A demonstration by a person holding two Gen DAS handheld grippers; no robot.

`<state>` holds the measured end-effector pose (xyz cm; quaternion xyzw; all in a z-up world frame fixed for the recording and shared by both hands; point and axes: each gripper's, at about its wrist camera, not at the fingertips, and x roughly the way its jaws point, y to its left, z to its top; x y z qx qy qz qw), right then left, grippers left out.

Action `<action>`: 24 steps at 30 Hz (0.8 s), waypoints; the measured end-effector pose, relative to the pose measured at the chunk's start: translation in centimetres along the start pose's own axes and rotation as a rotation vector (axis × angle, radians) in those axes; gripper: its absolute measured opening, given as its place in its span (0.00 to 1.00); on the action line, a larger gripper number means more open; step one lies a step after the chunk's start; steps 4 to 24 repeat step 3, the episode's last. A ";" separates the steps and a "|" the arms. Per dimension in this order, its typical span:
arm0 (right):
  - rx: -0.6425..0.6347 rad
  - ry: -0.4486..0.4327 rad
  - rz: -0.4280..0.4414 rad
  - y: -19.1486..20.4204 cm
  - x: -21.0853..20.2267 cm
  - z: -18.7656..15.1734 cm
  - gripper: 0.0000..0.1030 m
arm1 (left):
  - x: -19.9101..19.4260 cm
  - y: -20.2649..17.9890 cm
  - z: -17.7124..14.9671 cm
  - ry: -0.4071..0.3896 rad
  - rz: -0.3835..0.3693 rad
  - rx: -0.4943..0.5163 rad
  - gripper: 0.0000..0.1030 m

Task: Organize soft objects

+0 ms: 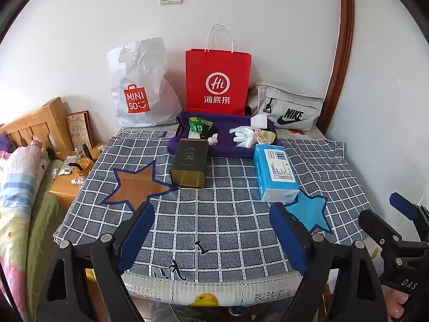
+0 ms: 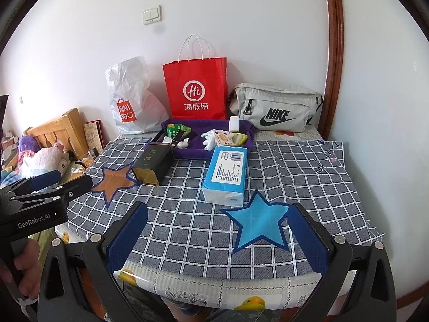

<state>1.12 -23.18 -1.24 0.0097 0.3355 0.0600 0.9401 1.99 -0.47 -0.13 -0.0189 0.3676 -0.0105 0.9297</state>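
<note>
Checked grey-blue cloth (image 1: 228, 214) covers the table, and its near edge runs just beneath both grippers. The left gripper (image 1: 211, 237) hangs above that edge, its blue-padded jaws spread wide with nothing between them. The right gripper (image 2: 217, 237) stands the same way, wide open and holding nothing.

Ahead of the left gripper's fingers lies bare cloth, reaching up to a dark rectangular tea tin (image 1: 189, 162) lying on its side, with an orange fabric star (image 1: 135, 185) to the left of it. Ahead of the right gripper sits a blue fabric star (image 2: 257, 222), with a blue-and-white soft pack of tissues (image 2: 226, 174) just beyond it.

Further forward, behind the tin and the tissues, a purple cloth tray (image 1: 230, 146) holds a white glove (image 1: 245, 135) and small packets.

Against the far wall stand a white plastic shopping bag (image 1: 139, 86), a red paper carrier bag (image 1: 218, 80) and a grey fabric waist bag (image 1: 288, 107).
</note>
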 end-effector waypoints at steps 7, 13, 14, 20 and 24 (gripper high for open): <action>0.000 0.001 0.001 0.1 0.0 -0.1 0.99 | 0.0 0.0 -0.1 -0.001 0.000 0.002 0.85; 0.000 0.001 0.001 0.1 0.0 -0.1 0.99 | 0.0 0.0 -0.1 -0.001 0.000 0.002 0.85; 0.000 0.001 0.001 0.1 0.0 -0.1 0.99 | 0.0 0.0 -0.1 -0.001 0.000 0.002 0.85; 0.000 0.001 0.001 0.1 0.0 -0.1 0.99 | 0.0 0.0 -0.1 -0.001 0.000 0.002 0.85; 0.000 0.001 0.001 0.1 0.0 -0.1 0.99 | 0.0 0.0 -0.1 -0.001 0.000 0.002 0.85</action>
